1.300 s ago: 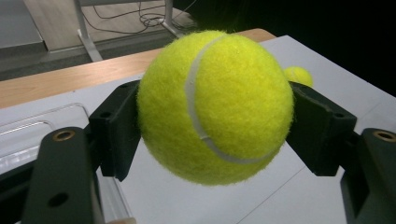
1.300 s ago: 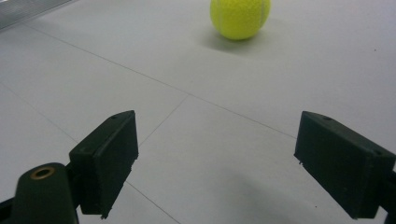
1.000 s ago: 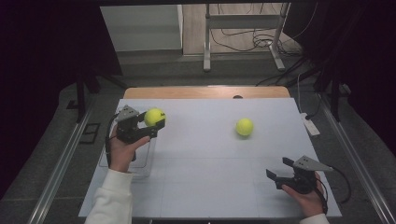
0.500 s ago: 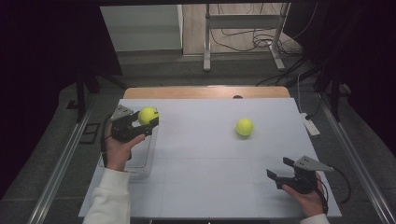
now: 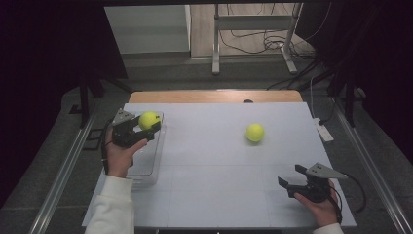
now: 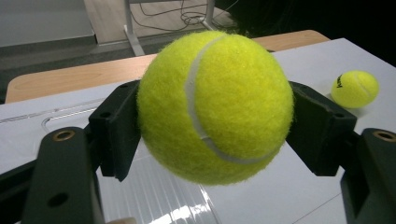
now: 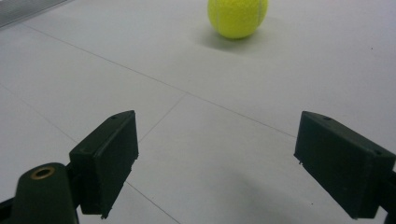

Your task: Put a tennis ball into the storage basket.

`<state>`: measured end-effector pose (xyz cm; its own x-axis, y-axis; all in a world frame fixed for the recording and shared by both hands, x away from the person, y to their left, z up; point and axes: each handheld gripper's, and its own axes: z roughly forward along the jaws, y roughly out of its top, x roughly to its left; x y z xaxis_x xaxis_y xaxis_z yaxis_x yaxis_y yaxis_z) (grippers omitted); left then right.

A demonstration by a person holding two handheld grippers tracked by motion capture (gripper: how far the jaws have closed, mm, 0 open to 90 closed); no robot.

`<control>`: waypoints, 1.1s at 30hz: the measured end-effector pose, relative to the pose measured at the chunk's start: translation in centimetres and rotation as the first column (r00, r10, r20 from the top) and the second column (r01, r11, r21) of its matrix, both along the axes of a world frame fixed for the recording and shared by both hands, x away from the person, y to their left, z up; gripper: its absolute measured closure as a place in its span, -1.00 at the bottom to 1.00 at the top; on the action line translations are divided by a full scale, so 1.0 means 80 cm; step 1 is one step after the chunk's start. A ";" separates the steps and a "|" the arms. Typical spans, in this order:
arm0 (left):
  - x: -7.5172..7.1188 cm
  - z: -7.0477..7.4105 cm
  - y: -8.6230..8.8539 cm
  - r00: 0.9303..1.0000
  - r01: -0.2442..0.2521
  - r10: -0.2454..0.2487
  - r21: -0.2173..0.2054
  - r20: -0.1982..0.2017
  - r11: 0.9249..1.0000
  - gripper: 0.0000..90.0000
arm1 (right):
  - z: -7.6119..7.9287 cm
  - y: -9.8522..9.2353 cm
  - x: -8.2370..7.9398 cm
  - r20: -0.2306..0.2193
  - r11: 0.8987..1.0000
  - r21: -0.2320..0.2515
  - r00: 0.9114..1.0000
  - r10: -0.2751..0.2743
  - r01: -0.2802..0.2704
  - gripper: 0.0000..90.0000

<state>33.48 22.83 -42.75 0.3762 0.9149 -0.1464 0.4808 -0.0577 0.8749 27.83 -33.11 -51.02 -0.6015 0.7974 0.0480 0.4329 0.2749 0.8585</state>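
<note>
A yellow tennis ball (image 5: 148,120) (image 6: 215,107) hangs above the table's left side, and my left gripper (image 5: 145,126) (image 6: 215,135) is shut on it, a black pad pressing each side. Beneath it lies a clear plastic tray (image 5: 148,163) (image 6: 154,198). A second tennis ball (image 5: 255,132) (image 6: 355,88) (image 7: 237,16) rests on the white table surface, right of centre. Near the front right corner, my right gripper (image 5: 291,176) (image 7: 229,158) stands open just over the table with nothing between its jaws, pointing toward that second ball.
The white table top (image 5: 209,161) has a wooden strip (image 5: 214,96) along its far edge. A white power strip (image 5: 324,130) lies at the right edge. Metal stand legs and cables are on the floor beyond the table.
My left gripper has shifted slightly to the left with the ball, now over the tray's far end. The right gripper and the second ball have not moved.
</note>
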 end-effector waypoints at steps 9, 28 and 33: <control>0.001 -0.002 0.012 1.000 -0.024 0.024 -0.015 -0.006 1.000 -0.42 | 0.000 0.000 0.000 0.000 1.000 -0.001 1.000 -0.001 0.001 -0.69; 0.008 -0.009 0.044 0.995 -0.095 0.095 -0.022 -0.026 0.995 -0.42 | 0.001 0.001 -0.001 0.000 1.000 0.000 1.000 0.002 -0.002 -0.69; 0.010 -0.011 0.048 0.994 -0.104 0.103 -0.024 -0.030 0.994 -0.42 | 0.001 0.001 -0.001 0.000 1.000 -0.002 1.000 0.003 -0.003 -0.69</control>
<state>34.26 26.65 -43.59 0.2752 0.9445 -0.1793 0.5082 0.0154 0.8611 27.78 -32.99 -50.96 -0.6040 0.7957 0.0462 0.4317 0.2778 0.8582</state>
